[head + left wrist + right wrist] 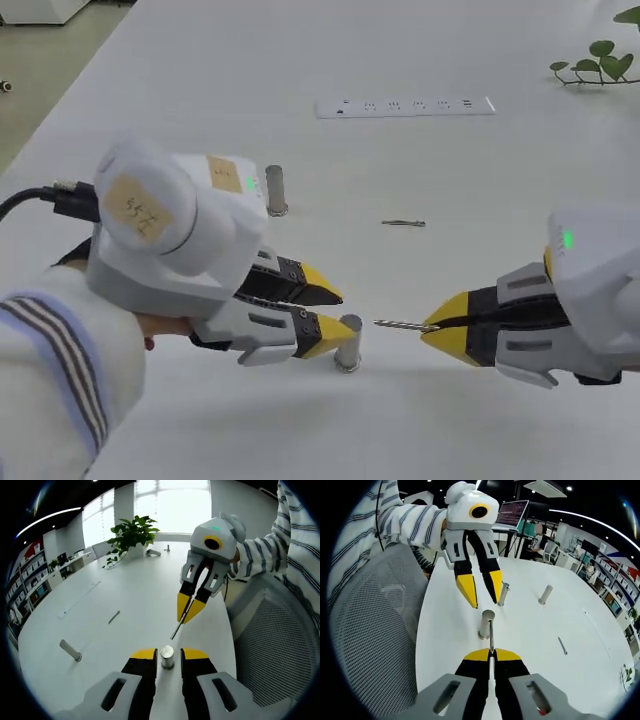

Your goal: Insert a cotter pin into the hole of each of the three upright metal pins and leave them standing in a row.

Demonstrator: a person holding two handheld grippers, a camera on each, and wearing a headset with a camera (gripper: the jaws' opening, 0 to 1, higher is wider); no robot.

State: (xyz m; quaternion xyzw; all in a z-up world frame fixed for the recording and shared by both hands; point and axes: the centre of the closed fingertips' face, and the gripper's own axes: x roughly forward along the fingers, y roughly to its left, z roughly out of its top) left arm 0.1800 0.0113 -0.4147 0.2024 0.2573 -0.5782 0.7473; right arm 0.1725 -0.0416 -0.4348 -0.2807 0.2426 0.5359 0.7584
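In the head view, the right gripper [428, 328] is pinching a cotter pin [403, 324] between pressed-together jaws and pointing it level at the top of the near metal pin [348, 343], with the tip just short of it. The left gripper [345, 312] is reaching in from the other side with its jaws spread. A second metal pin [276, 190] is standing farther back, and a spare cotter pin [403, 223] is lying on the table [450, 170]. In the left gripper view, the spread jaws are flanking the near metal pin on both sides; whether they are touching it I cannot tell. In the right gripper view, the cotter pin is running straight out toward that pin's upper end, and a third metal pin [545, 594] is standing beyond. The first insertion seems to be in hand. Next, the left jaws probably need to close to steady the pin while the cotter pin's tip is lined up with the hole, which is too small to see.
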